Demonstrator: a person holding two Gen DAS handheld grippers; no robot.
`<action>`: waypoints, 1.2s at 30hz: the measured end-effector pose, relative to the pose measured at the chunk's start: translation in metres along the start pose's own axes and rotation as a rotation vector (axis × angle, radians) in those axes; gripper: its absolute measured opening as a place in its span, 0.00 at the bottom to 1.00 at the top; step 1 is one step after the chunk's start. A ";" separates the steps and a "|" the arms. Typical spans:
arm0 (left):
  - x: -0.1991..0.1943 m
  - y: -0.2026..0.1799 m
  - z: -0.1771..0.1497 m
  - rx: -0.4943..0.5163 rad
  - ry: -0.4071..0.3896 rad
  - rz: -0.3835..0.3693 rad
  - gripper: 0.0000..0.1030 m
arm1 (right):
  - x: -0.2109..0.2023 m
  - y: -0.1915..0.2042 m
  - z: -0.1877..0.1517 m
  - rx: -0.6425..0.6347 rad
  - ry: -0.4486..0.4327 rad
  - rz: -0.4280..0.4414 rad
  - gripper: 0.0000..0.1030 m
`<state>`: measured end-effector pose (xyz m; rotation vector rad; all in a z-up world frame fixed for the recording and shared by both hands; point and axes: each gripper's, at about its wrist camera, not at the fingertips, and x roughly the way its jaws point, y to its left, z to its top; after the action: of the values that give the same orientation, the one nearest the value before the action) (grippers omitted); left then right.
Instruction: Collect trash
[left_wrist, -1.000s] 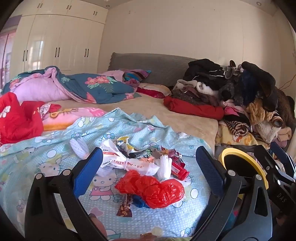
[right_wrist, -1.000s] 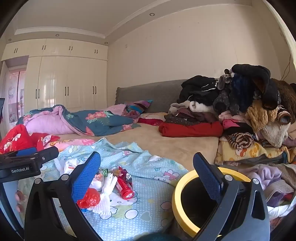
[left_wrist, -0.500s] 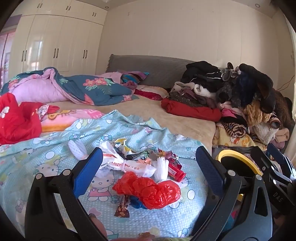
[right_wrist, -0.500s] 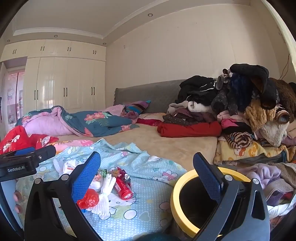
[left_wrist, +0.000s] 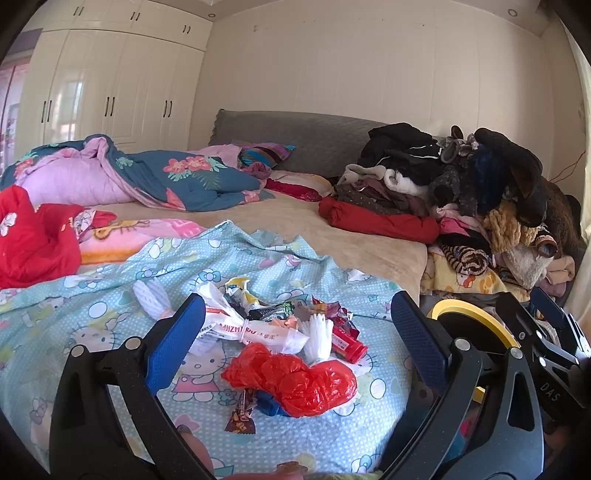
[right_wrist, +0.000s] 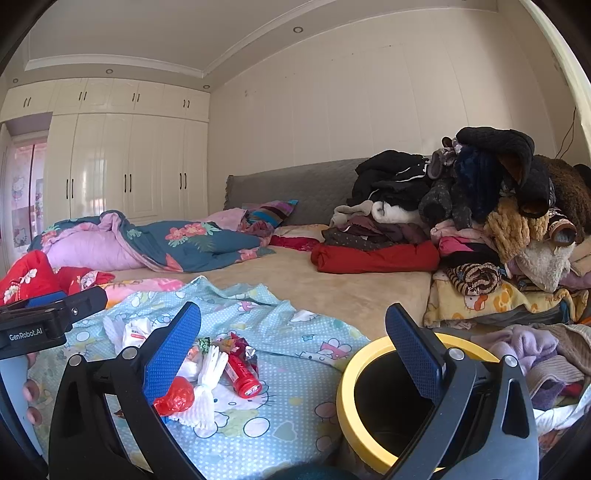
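Note:
A heap of trash lies on the light-blue cartoon sheet (left_wrist: 92, 302): a crumpled red plastic bag (left_wrist: 295, 380), a white wrapper (left_wrist: 255, 332), white foam nets (left_wrist: 317, 336), a red tube (left_wrist: 347, 343) and small snack wrappers (left_wrist: 240, 413). My left gripper (left_wrist: 295, 339) hangs open just in front of the heap, holding nothing. A black bin with a yellow rim (right_wrist: 369, 365) stands off the bed's right edge. My right gripper (right_wrist: 291, 347) is open above the bin's near rim, empty. The red tube (right_wrist: 243, 376) and red bag (right_wrist: 173, 398) also show in the right wrist view.
A tall pile of clothes (left_wrist: 461, 192) fills the bed's right side, above the bin. A floral duvet (left_wrist: 147, 177) and red cloth (left_wrist: 33, 236) lie at the left. Bare beige mattress (left_wrist: 314, 229) stretches behind the trash. White wardrobes (right_wrist: 122, 166) line the far wall.
The left gripper has tilted upward a little, so the trash heap sits slightly lower in its view. The right gripper has barely moved. Both stay open.

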<state>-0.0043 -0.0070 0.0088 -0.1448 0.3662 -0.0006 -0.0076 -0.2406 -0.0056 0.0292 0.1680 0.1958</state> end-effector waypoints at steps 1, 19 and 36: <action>0.000 0.000 0.000 0.000 0.000 -0.001 0.90 | 0.000 0.000 0.000 -0.001 -0.001 0.000 0.94; -0.001 -0.002 0.002 -0.001 -0.003 -0.003 0.90 | -0.002 -0.005 0.003 -0.003 0.008 0.004 0.94; -0.002 -0.004 0.004 -0.001 -0.002 -0.006 0.90 | 0.001 -0.001 -0.003 -0.001 0.010 0.000 0.94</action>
<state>-0.0050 -0.0106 0.0139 -0.1472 0.3637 -0.0057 -0.0072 -0.2417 -0.0085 0.0269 0.1776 0.1959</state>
